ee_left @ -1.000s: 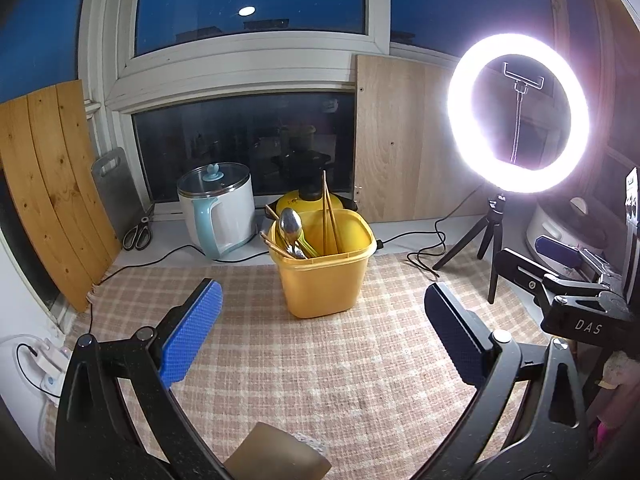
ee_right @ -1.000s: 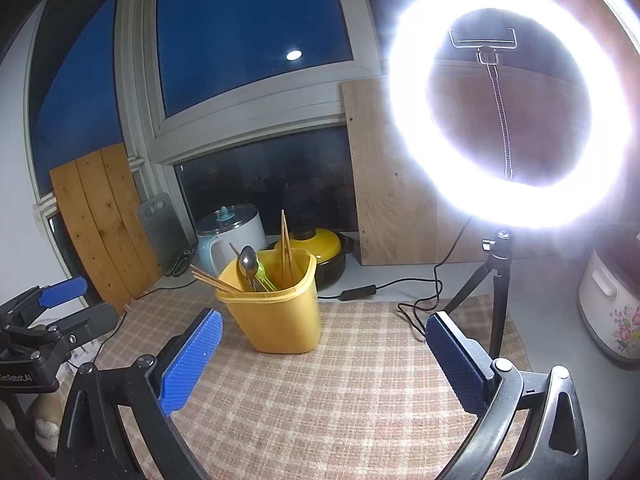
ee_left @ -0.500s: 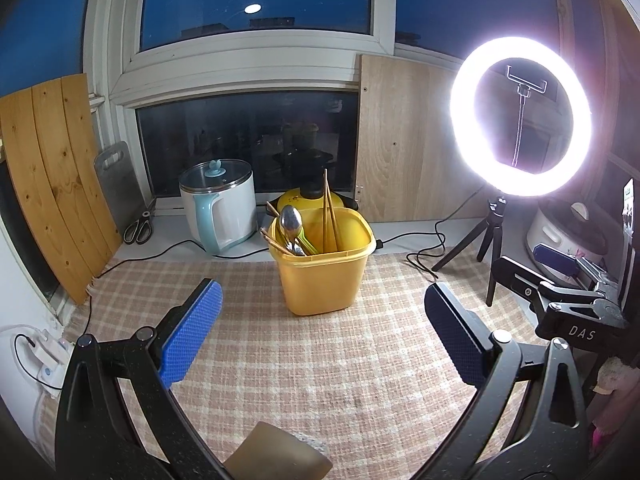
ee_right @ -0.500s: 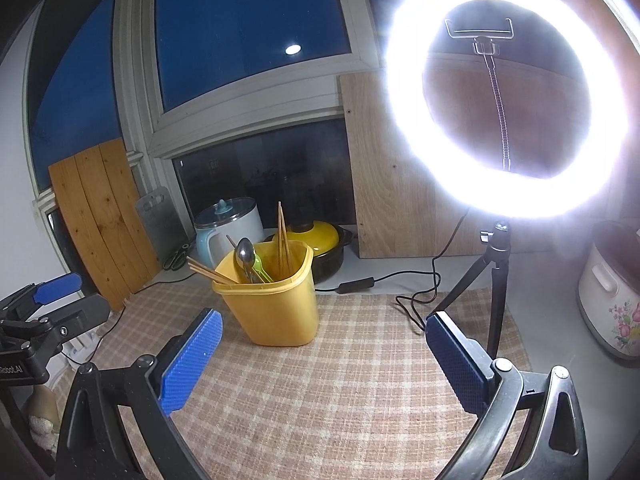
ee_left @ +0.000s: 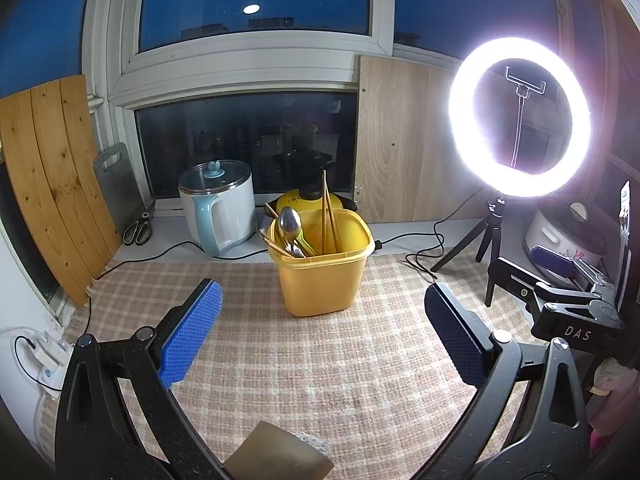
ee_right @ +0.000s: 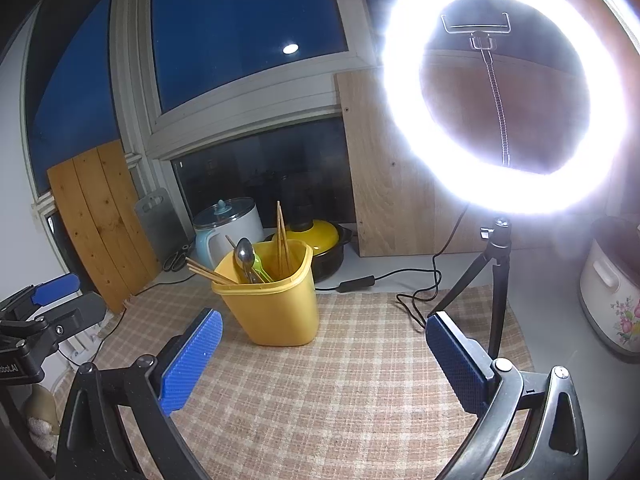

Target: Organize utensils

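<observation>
Both wrist views sit slightly higher and further back than a second ago; yellow bin (ee_left: pixel 323 268) unchanged in contents. Likely means utensils already sorted, grippers retreating.

Left gripper (ee_left: pixel 320 344): fingers spread wide, nothing between pads. Right gripper (ee_right: pixel 322 362): same, empty.

Bin stands on checked mat (ee_left: pixel 304 380), ahead of left fingertips, roughly centred in gap; ahead and toward left finger in right view. Inside: metal spoon (ee_left: pixel 290 222), green utensil (ee_right: pixel 260 266), wooden chopsticks (ee_left: pixel 327 216) upright, second pair (ee_right: pixel 206 272) leaning over rim.
</observation>
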The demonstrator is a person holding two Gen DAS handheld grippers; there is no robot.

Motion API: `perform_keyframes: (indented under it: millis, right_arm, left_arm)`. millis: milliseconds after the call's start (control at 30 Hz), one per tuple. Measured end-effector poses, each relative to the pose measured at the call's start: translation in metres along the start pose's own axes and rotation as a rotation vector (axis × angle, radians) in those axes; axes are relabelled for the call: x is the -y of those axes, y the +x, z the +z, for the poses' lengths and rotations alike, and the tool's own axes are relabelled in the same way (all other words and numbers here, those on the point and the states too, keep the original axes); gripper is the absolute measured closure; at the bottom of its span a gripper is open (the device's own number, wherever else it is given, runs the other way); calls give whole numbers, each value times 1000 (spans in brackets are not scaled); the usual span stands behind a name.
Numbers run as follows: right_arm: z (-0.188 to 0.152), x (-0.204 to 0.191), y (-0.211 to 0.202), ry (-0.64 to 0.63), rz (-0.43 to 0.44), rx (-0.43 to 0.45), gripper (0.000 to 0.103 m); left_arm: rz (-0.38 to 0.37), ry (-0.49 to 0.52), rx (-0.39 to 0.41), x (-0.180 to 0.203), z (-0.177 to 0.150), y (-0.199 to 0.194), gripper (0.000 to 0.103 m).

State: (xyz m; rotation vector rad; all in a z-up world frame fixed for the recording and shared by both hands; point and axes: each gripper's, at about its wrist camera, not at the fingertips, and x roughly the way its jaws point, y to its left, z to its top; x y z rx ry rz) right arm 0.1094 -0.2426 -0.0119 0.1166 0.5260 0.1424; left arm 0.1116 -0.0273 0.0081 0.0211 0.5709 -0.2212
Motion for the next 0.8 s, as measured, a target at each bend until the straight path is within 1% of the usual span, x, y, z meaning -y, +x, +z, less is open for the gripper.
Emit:
perform_keyframes:
  millis: [300,567,667,800]
  right_arm:
    - [-1,1,2,7,-6,-7,0]
    - [-1,2,5,7,-6,-15,0]
    - [-2,2,6,9,-6,-20,0]
    - [-3,1,7,10,-10,-25,0]
  left_arm:
    - [-6,-11,-10,0,1,2,0]
    - [6,-18,-10,-3,1,5,0]
    - [13,-27,-7,-5,1,5,0]
    - [30,-25,17,-6,0,2,0]
